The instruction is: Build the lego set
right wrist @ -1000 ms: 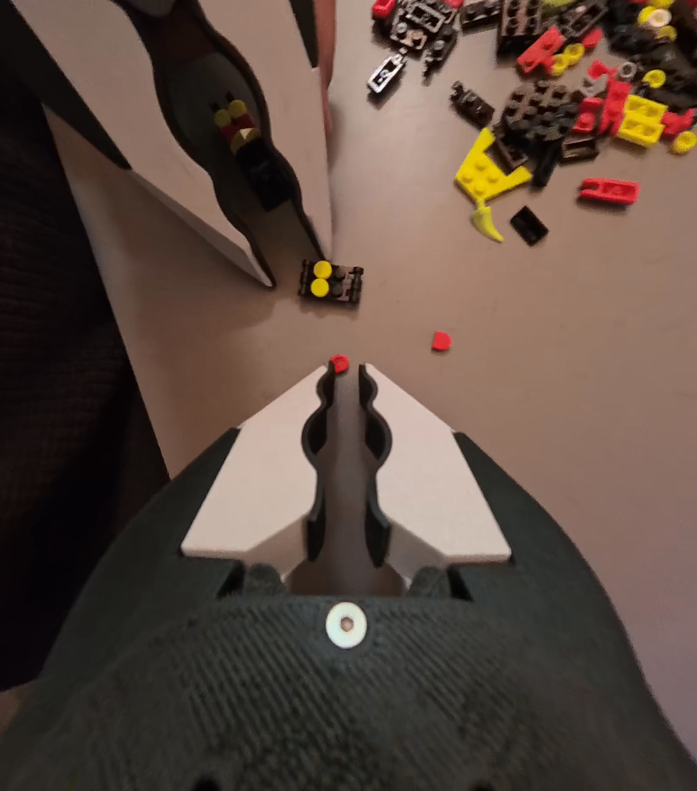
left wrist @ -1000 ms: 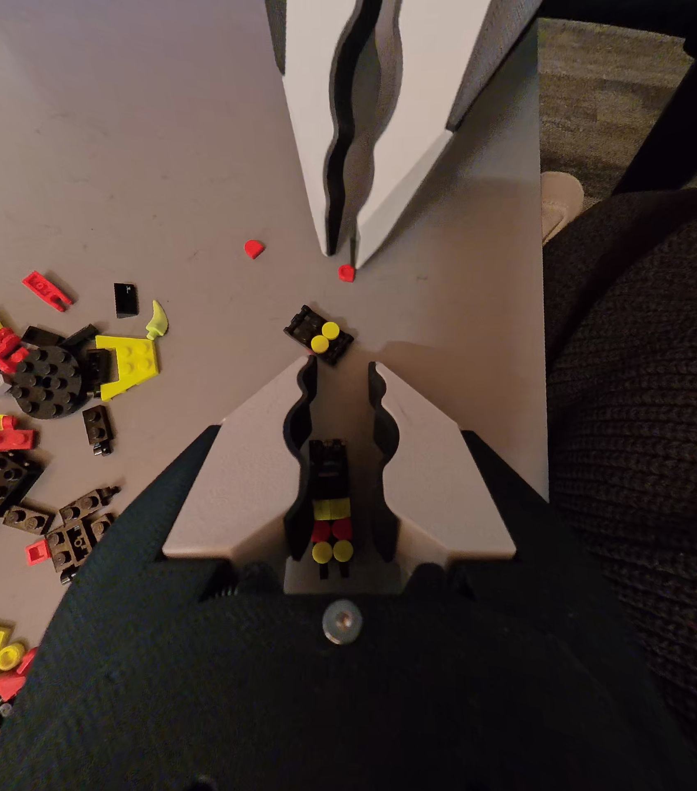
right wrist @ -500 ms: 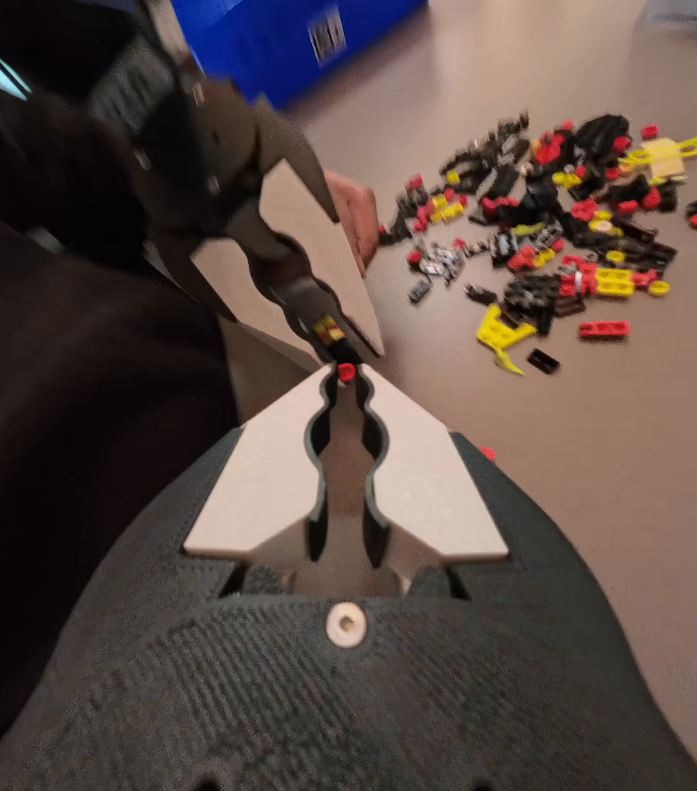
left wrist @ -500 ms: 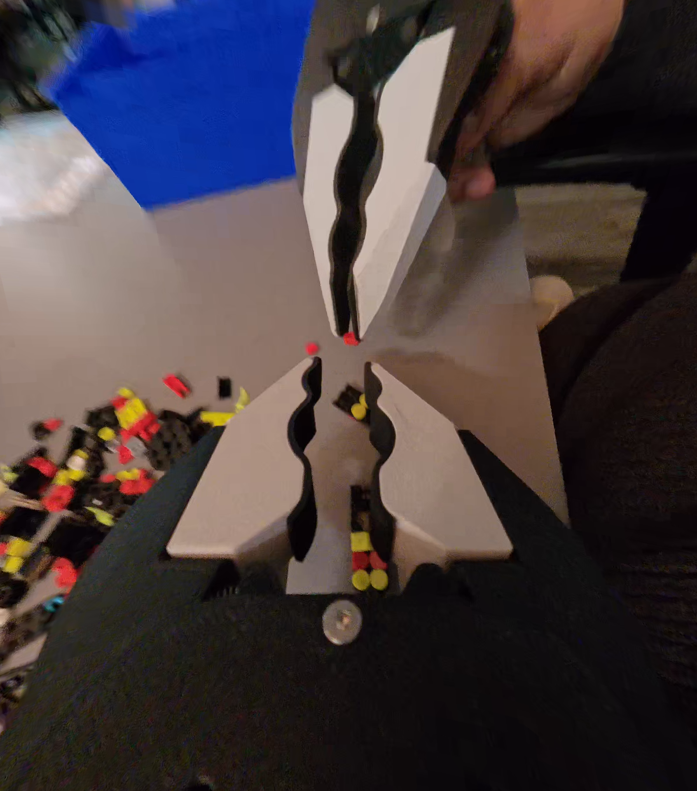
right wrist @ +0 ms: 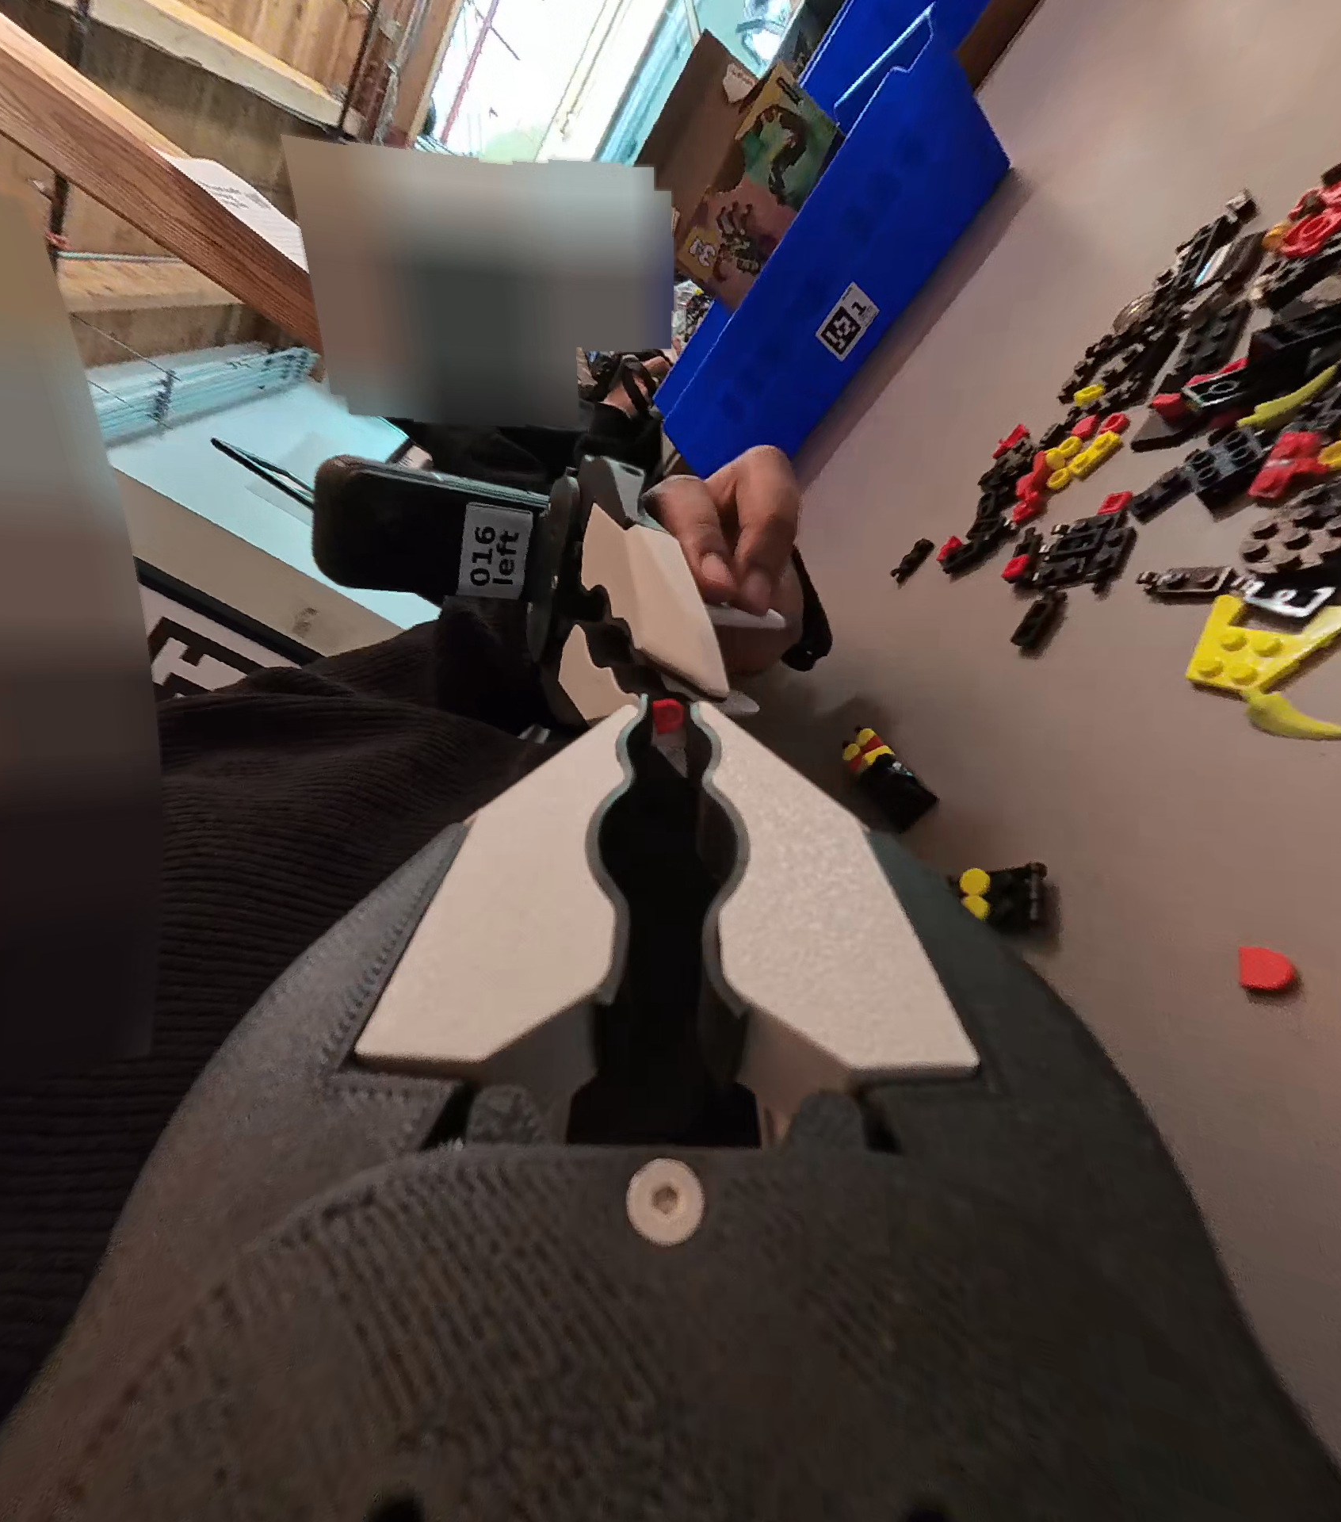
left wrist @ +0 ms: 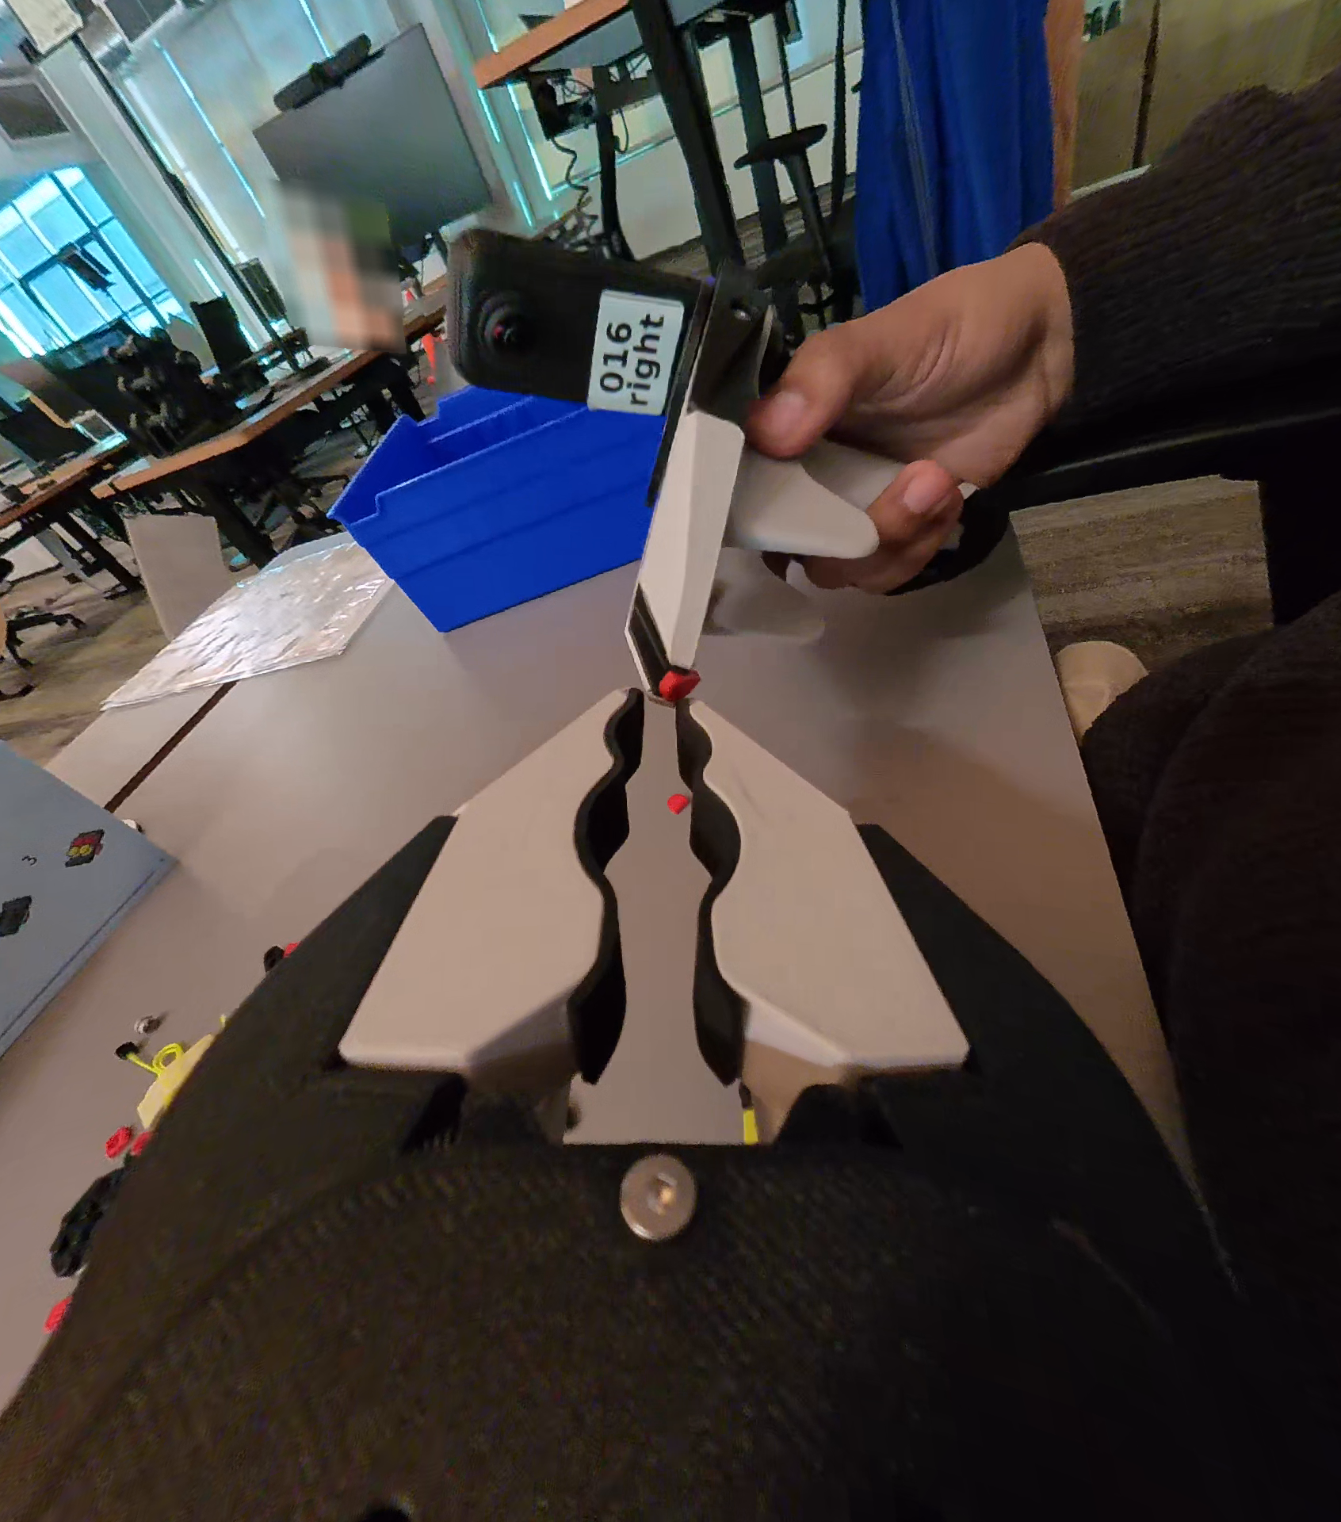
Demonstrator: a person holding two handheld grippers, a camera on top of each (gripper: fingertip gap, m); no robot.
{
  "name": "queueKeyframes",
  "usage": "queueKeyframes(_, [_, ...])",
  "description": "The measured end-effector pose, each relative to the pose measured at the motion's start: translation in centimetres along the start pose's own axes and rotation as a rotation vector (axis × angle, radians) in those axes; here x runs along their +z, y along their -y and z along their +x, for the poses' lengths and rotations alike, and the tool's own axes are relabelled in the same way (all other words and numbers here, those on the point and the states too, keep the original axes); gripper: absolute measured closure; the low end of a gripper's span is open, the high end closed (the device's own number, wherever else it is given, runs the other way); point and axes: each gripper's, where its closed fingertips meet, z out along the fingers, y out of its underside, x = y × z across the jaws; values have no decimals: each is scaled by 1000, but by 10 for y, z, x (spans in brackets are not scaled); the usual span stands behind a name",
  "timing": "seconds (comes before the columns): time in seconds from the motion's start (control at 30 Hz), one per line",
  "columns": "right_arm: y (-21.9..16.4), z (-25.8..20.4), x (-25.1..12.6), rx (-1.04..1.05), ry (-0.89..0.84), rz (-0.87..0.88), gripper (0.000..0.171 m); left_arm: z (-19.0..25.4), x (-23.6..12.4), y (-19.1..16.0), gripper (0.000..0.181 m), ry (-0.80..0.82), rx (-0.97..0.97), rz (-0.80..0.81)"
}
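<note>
My right gripper is shut on a small red piece at its very tips and holds it above the grey table. In the left wrist view it comes down from above with the red piece just over my left gripper's tips. My left gripper has a narrow gap between its fingers and nothing shows in it; it also shows in the right wrist view. A black assembly with yellow and red studs lies on the table below.
A black piece with two yellow studs and a second red piece lie nearby. A pile of loose pieces spreads to the right. A blue bin stands at the back. An instruction booklet lies at the left. My two grippers' fingertips are within a few centimetres of each other.
Both grippers rose from the table and tilted up to face each other. The right one took the red piece up with it. The left gripper's fingers came closer together.
</note>
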Motion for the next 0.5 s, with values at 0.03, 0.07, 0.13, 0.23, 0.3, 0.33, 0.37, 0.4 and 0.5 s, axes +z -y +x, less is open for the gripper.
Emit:
queueKeyframes(0.03, [1, -1, 0, 16, 12, 6, 165, 0, 0, 1, 177, 3, 6, 6])
queueKeyframes(0.07, [1, -1, -1, 31, 23, 14, 165, -1, -1, 2, 177, 7, 11, 12])
queueKeyframes(0.13, [3, -2, -2, 63, 44, 28, 165, -1, -2, 4, 177, 11, 16, 25])
queueKeyframes(0.23, [4, -1, -3, 112, 66, 40, 165, 0, -2, 5, 176, 9, 15, 25])
queueKeyframes(0.3, [4, 1, -2, 137, 68, 43, 165, 1, -2, 6, 176, 7, 13, 29])
queueKeyframes(0.33, [4, 1, -2, 149, 75, 48, 165, 0, -2, 6, 176, 11, 13, 30])
queueKeyframes(0.37, [5, 1, -2, 163, 86, 55, 165, 0, -2, 6, 176, 15, 14, 30])
queueKeyframes(0.4, [6, 1, -3, 176, 98, 63, 165, -1, -2, 7, 176, 20, 16, 34])
queueKeyframes(0.5, [8, 0, -3, 207, 127, 84, 165, -3, -3, 9, 177, 29, 14, 42])
